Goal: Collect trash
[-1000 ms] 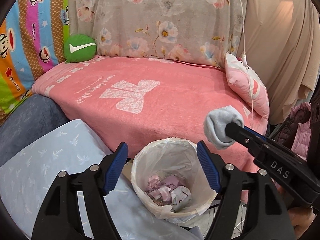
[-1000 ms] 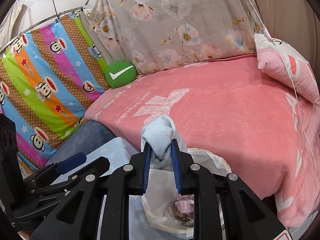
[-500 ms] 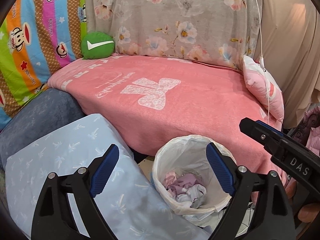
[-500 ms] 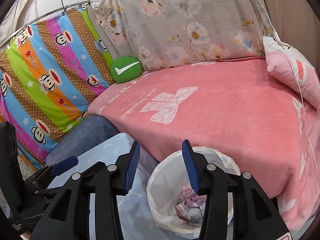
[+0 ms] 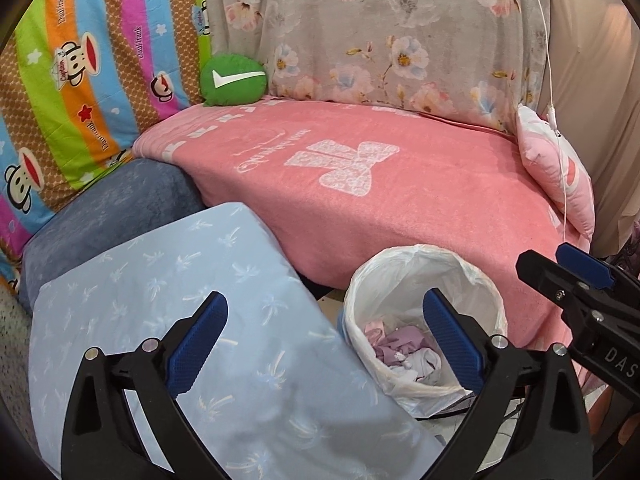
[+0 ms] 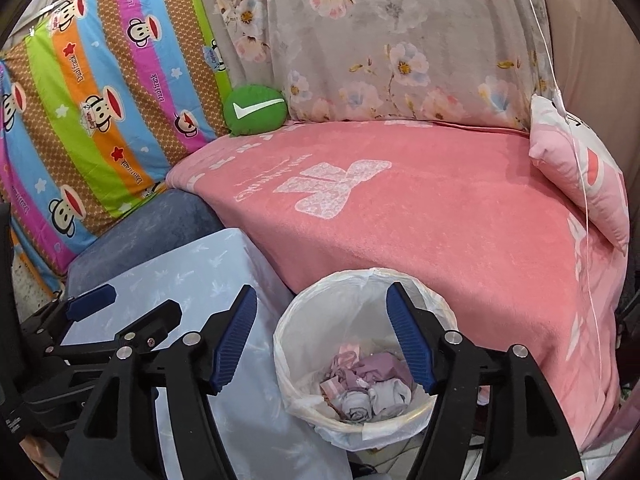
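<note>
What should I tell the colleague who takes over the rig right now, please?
Left gripper: nothing between the jaws, which are opening, over the pale blue cushion beside the bin.
Right gripper: jaws opening and empty, above the bin.
Trash: crumpled grey, lilac and pink pieces lie in the bottom of the lined bin, which stands against the pink blanket.
Done: what is in the bin.
Left: no loose trash shows on the blanket or cushion; look outside these views before stopping.
</note>
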Tool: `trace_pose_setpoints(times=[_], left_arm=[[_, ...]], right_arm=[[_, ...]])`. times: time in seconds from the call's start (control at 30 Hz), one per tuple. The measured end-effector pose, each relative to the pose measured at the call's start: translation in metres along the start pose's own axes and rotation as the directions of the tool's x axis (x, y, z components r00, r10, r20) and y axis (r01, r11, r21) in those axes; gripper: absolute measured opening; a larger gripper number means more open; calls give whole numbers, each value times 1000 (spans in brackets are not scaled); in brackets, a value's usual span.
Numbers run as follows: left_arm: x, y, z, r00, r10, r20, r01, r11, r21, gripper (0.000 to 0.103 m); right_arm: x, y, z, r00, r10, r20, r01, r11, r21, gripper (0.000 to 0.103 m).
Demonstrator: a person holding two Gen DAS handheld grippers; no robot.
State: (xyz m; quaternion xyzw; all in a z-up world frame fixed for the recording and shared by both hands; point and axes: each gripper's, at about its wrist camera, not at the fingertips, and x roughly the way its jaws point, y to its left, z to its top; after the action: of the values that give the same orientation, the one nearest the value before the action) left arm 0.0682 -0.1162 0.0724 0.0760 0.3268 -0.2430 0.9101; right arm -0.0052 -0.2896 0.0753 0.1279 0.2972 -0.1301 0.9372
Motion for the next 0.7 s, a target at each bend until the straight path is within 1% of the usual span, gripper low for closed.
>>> trace_pose_setpoints(times=[0.07, 0.17, 0.23, 0.5, 0.6, 0.63, 0.67, 0.7], left_arm=[[-2, 3, -4, 1000, 10, -6, -10, 1000, -13, 94], [-4, 5, -9, 999, 37, -9, -37, 999, -22, 94], [-6, 5, -13, 999, 48, -11, -48, 999, -21, 94], [-10, 5, -25, 997, 78, -18, -78, 997, -22, 96], [-10, 6, -29, 996, 86, -28, -87, 996, -26, 96], [-9, 6, -30, 996, 89, -32, -90, 996, -27, 96], [-9, 6, -31, 995, 92, -36, -93, 995, -28, 96], [-9, 6, -32, 995, 95, -37, -96, 995, -28, 96]], right_arm=[[0, 1, -5, 1000, -9, -16, 9, 1000, -15, 76], [-2, 5, -13, 999, -28, -25, 27, 998, -53, 82], [-4, 7, -19, 999, -39, -27, 37, 997, -65, 84], [-6, 9, -33, 997, -61, -45, 57, 994, -93, 87], [-7, 7, -37, 996, -75, -38, 72, 993, -94, 88], [-7, 7, -38, 996, -82, -36, 78, 992, -97, 91], [-7, 7, -38, 996, -85, -38, 80, 992, -102, 97], [-8, 6, -40, 996, -86, -37, 81, 991, -105, 97]])
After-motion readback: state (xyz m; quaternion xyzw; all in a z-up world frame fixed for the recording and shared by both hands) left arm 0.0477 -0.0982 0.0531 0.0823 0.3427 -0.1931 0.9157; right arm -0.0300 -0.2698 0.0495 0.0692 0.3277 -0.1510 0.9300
